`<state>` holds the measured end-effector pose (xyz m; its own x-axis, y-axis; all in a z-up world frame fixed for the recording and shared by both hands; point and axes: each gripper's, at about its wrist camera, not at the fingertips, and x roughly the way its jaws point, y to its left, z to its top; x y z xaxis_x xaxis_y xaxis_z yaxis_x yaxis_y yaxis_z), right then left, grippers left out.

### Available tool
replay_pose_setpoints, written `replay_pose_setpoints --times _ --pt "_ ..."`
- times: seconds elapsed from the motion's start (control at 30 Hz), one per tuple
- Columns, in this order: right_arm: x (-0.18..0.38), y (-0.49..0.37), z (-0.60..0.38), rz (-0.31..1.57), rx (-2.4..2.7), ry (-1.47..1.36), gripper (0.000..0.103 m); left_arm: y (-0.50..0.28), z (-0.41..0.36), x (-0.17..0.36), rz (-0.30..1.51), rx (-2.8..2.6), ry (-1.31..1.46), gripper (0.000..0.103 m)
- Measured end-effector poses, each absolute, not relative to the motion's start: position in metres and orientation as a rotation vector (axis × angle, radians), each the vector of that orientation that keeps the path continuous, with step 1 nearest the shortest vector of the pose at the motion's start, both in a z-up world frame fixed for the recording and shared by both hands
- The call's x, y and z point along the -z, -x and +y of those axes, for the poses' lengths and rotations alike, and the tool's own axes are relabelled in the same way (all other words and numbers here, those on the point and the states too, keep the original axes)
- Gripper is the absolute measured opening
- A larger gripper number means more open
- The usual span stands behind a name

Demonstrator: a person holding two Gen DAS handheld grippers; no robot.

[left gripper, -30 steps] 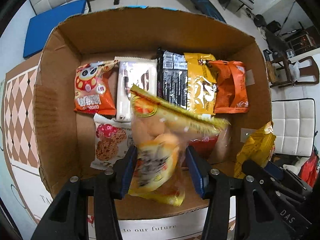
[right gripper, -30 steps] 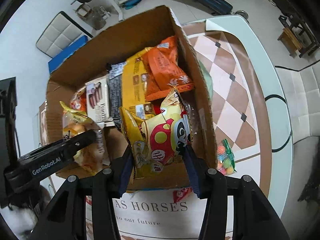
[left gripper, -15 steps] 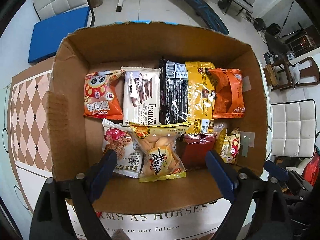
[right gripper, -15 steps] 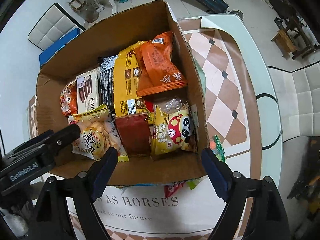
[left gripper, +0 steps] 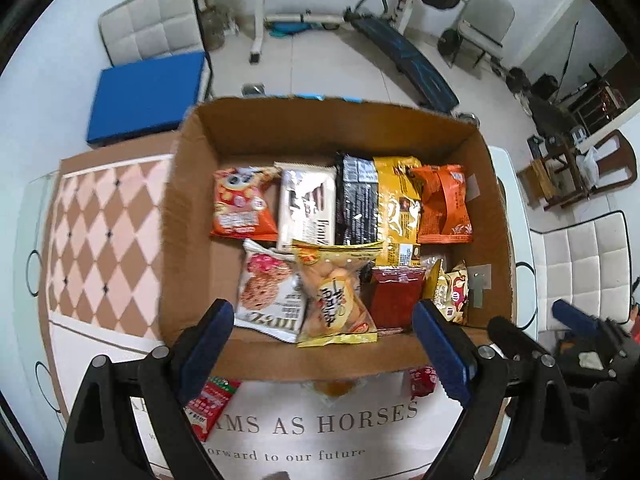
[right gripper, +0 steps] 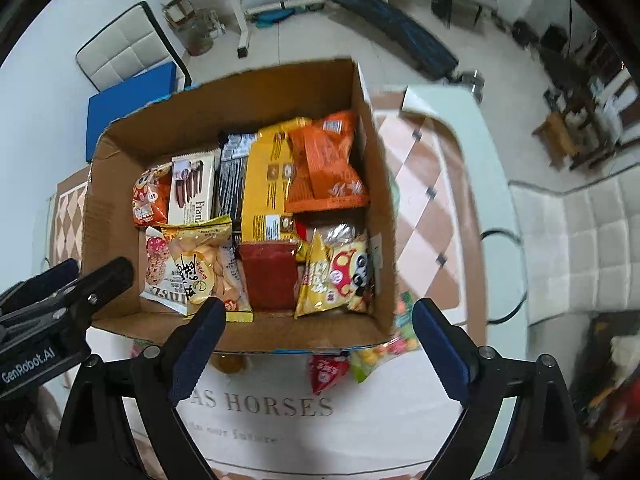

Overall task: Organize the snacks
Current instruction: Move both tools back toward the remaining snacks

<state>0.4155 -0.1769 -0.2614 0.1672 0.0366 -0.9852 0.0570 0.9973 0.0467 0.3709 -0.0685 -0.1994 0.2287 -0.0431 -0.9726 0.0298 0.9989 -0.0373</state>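
An open cardboard box point(left gripper: 192, 240) point(right gripper: 108, 220) holds two rows of snack packets. In its front row lie a cookie packet point(left gripper: 264, 292), a yellow bread packet point(left gripper: 338, 300) point(right gripper: 196, 264), a dark red packet point(left gripper: 396, 296) point(right gripper: 272, 276) and a yellow mushroom-print packet point(left gripper: 452, 292) point(right gripper: 340, 276). My left gripper point(left gripper: 320, 316) hangs open above the box's front edge, holding nothing. My right gripper point(right gripper: 318, 312) hovers over the front right part of the box; its jaws are opening and nothing is between them. The back row has orange, white, black and yellow packets.
Loose snacks lie on the table in front of the box: a red packet point(left gripper: 210, 404), another red one point(right gripper: 326, 368) and a colourful candy bag point(right gripper: 384, 352). A checkered cloth point(left gripper: 100, 240) covers the table. White chairs and a weight bench stand beyond.
Both grippers let go of their packets, opened wide and rose away from the box. The yellow bread packet and the mushroom-print packet now lie in the front row.
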Motion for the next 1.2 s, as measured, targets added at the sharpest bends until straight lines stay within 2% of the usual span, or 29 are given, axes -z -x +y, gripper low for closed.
replay_pose_setpoints --times 0.43,0.77,0.9,1.13,1.2 --pt "0.208 -0.364 -0.169 1.272 -0.01 -0.062 0.097 -0.306 -0.056 0.135 1.126 -0.008 -0.043 0.092" --pt "0.18 -0.312 -0.179 1.223 -0.025 -0.159 0.097 -0.261 -0.057 0.117 1.074 0.003 -0.041 0.092" --pt "0.199 -0.299 -0.19 1.272 -0.016 -0.216 0.097 -0.247 -0.05 0.138 1.13 -0.02 -0.012 0.092" --pt "0.303 -0.3 -0.212 1.457 0.031 -0.38 0.097 -0.242 -0.027 0.224 1.322 -0.091 0.025 0.092" --pt "0.336 -0.305 -0.218 1.496 0.053 -0.439 0.091 -0.242 -0.022 0.243 1.356 -0.115 0.012 0.092"
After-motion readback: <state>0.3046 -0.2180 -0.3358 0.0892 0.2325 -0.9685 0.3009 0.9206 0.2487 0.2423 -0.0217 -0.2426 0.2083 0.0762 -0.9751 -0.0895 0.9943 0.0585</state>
